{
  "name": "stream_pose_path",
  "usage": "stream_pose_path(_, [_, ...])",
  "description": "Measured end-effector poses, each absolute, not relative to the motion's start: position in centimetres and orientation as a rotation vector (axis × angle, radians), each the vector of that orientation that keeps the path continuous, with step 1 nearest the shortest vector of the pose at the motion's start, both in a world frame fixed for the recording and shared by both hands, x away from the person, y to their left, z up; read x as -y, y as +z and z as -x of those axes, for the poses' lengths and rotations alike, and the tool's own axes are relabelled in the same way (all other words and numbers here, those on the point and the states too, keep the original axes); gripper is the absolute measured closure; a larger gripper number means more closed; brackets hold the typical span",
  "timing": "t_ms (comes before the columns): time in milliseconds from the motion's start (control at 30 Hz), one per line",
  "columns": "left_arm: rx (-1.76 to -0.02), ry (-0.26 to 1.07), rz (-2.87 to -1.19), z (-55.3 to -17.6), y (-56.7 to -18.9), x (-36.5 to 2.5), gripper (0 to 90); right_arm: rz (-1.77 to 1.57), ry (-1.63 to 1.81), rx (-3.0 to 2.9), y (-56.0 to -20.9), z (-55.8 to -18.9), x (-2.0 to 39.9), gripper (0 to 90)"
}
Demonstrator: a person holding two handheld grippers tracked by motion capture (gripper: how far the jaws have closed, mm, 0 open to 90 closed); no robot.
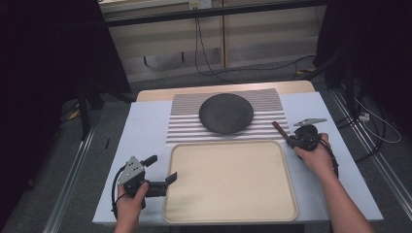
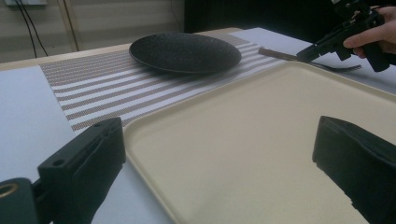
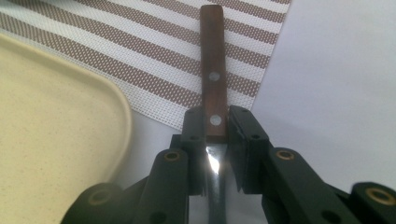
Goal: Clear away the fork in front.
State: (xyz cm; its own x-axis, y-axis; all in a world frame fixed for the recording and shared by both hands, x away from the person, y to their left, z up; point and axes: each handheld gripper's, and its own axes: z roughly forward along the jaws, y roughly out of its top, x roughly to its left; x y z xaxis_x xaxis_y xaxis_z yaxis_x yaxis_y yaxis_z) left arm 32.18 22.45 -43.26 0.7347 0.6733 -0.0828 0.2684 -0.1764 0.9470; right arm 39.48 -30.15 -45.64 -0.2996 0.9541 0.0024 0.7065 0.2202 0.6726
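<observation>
Nearest, the right claw (image 3: 215, 135) pinches a knife (image 3: 212, 70) where the wooden handle meets the blade; the handle lies out over the corner of a striped mat (image 3: 140, 51), just right of the tray's (image 3: 42, 140) far corner. At the surface's (image 1: 141, 141) near left, the left claw (image 1: 163, 169) is spread wide and holds nothing, one jaw over the tray's left rim. Beyond the tray, a black plate (image 1: 226, 113) sits on the mat.
</observation>
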Motion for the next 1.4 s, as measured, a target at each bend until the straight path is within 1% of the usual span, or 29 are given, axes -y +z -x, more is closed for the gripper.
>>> stream_pose_path(267, [-0.747, 0.425, -1.769, -32.3, -43.3, -22.3, 3.1, -1.622, 0.842, -2.098, -45.5, -39.9, 30.7, 77.9])
stream_pose_path(500, [-0.748, 0.423, -1.764, -32.4, -43.3, -22.2, 3.2, -1.612, 0.852, -2.056, -45.8, -39.5, 30.4, 78.4])
stream_pose_path(633, [-0.758, 0.422, -1.763, -32.5, -43.3, -22.2, 3.3, -1.543, 0.824, -2.082, -45.7, -39.5, 30.2, 78.6])
stream_pose_path(867, [-0.762, 0.424, -1.764, -32.6, -43.4, -22.2, 3.2, -1.569, 0.995, -2.028, -45.9, -39.0, 31.3, 78.6])
stream_pose_path(1400, [-0.769, 0.434, -1.753, -32.3, -43.1, -22.2, 3.2, -1.525, 1.289, -1.871, -42.6, -36.3, 32.2, 78.6])
